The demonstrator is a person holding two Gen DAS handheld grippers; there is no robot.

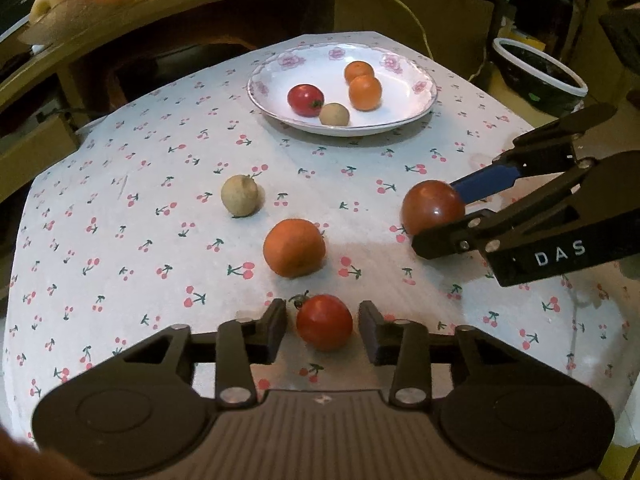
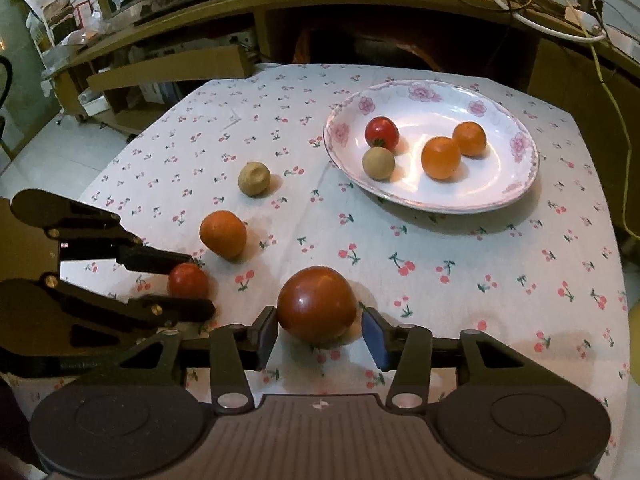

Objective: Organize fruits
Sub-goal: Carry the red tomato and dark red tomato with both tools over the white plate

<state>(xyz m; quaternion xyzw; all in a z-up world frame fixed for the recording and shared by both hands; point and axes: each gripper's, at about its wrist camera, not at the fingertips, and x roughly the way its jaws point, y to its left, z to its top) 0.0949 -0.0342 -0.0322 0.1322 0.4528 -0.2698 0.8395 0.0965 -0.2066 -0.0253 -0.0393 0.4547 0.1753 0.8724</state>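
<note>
— Left gripper (image 1: 323, 330)?
— Mine, spread, small red tomato (image 1: 324, 322) between its fingers, untouched.
— Right gripper (image 2: 320, 334)?
— Spread too, straddling dark tomato (image 2: 317, 304). Plate (image 2: 520, 184) of fruit sits ahead, well apart; orange (image 1: 294, 247) just beyond my left.

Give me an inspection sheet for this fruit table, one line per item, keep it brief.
Surface: cherry-print tablecloth, flat.
Job's things: flowered plate holds a small red tomato, a tan fruit and two oranges. Loose on the cloth: tan fruit, orange, red tomato, dark red tomato.
Clutter: nothing seen on the cloth.
Grippers: left gripper open around the red tomato; right gripper open around the dark red tomato.
Cables: white and yellow cords on the shelf behind.
Surroundings: wooden shelving, dark bowl beside the table.
</note>
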